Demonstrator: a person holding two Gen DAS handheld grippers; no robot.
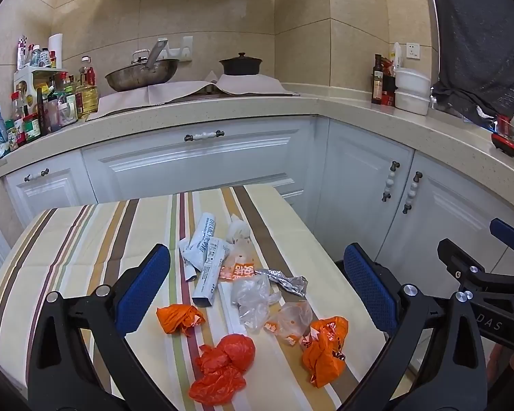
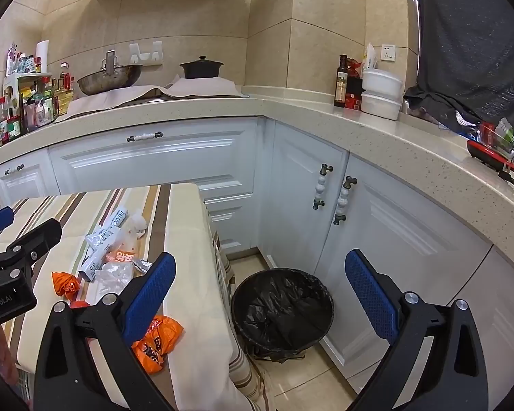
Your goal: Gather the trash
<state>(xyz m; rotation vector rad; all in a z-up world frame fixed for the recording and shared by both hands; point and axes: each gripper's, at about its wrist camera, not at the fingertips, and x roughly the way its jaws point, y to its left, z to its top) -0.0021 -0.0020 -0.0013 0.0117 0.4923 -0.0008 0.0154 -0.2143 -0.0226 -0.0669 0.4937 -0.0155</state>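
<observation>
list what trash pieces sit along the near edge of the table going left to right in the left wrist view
small orange bag → red bag → large orange bag

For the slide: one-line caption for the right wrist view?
Open right gripper above black-lined bin beside striped table strewn with wrappers.
</observation>
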